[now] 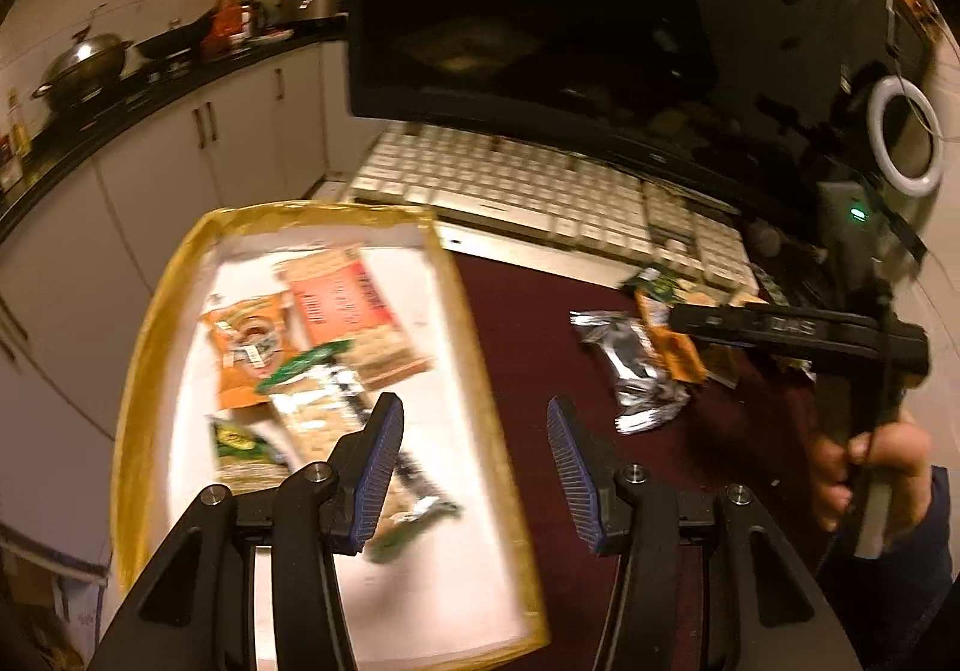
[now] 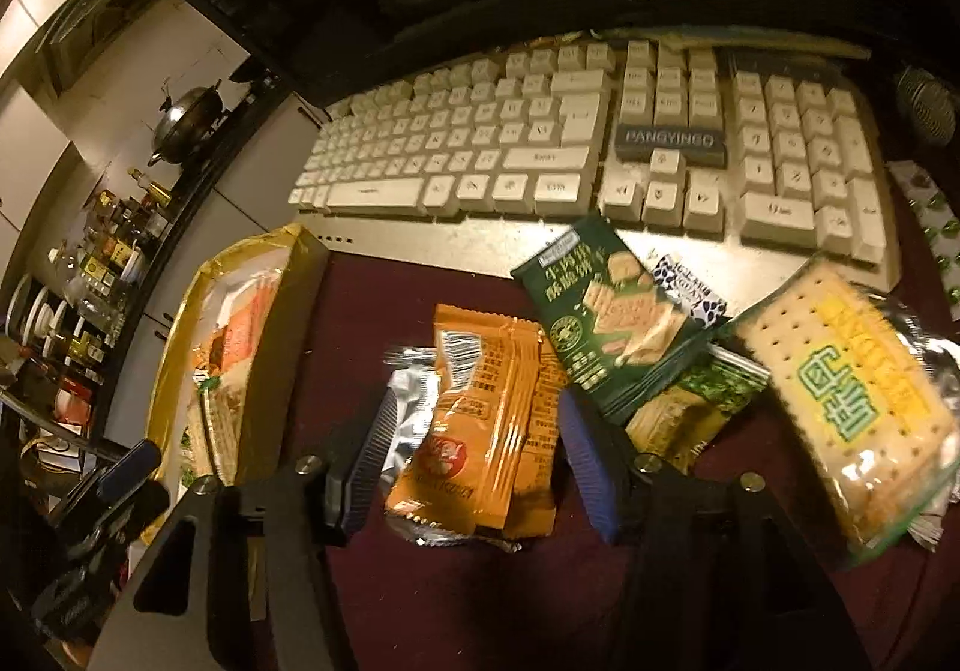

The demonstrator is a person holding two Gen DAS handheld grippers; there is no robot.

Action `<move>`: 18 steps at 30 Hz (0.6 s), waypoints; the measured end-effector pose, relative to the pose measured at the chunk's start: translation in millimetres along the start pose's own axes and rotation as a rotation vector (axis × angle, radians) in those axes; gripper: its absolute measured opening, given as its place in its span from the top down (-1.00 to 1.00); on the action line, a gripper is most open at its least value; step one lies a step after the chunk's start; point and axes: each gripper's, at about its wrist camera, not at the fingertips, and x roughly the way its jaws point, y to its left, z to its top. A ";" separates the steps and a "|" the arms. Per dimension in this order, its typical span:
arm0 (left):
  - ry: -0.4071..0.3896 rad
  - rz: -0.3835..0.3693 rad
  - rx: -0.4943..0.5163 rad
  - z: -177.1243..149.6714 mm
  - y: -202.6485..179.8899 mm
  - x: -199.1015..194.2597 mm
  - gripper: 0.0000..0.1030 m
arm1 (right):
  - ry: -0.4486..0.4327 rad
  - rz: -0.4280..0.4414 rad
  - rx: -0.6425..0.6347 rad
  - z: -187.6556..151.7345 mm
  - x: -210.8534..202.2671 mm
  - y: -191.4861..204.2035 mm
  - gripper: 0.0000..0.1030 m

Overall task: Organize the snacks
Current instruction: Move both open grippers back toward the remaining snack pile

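Plainly, the right gripper (image 2: 474,455) has its blue-padded jaws parted on either side of an orange snack packet (image 2: 480,425). That packet lies between them on top of a silver foil packet (image 2: 405,401). Whether the pads press on it I cannot tell, since they look just beside its edges. The left gripper (image 1: 474,467) stands open and empty, one finger over the tray and the other over the dark red tabletop (image 1: 540,323).

Further out, the gold-rimmed tray (image 1: 474,335) sits at the left with its white floor partly filled. In it lie an orange-red cracker pack (image 1: 354,311), an orange packet (image 1: 243,347) and several green-trimmed biscuit packs (image 1: 312,407), overlapping loosely.

On the tabletop to the right, near the white keyboard (image 2: 480,143), a pile is left. It includes a dark green cracker packet (image 2: 606,311), a clear-wrapped soda cracker pack (image 2: 840,395), and a smaller green packet (image 2: 690,413) beneath them.

By my judgement the sorting is roughly half done: several packs are in the tray, and about as many wait outside it, the orange one likely next.
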 end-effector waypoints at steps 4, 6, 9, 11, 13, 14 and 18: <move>0.006 -0.026 0.030 1.2 -19.2 3.8 -0.03 | 0.006 0.017 0.005 -0.7 7.1 -2.1 -0.11; 0.013 -0.036 0.036 2.5 -25.8 7.8 -0.03 | 0.007 0.024 -0.001 -1.7 8.5 -1.0 -0.16; 0.026 -0.056 0.044 4.8 -36.1 14.4 -0.03 | 0.007 0.017 -0.018 -3.2 9.8 2.1 -0.21; 0.032 -0.061 0.051 5.4 -41.3 17.5 -0.03 | 0.016 0.010 -0.030 -3.4 9.3 3.1 -0.22; 0.035 -0.065 0.055 5.9 -45.7 18.8 -0.03 | 0.021 0.002 -0.018 -2.4 11.0 2.2 -0.22; 0.036 -0.067 0.057 6.1 -47.1 19.1 -0.03 | 0.021 0.005 -0.010 -2.2 11.6 0.2 -0.22; 0.043 -0.067 0.061 6.6 -50.3 21.4 -0.03 | 0.028 -0.011 -0.006 -2.3 13.5 -1.2 -0.22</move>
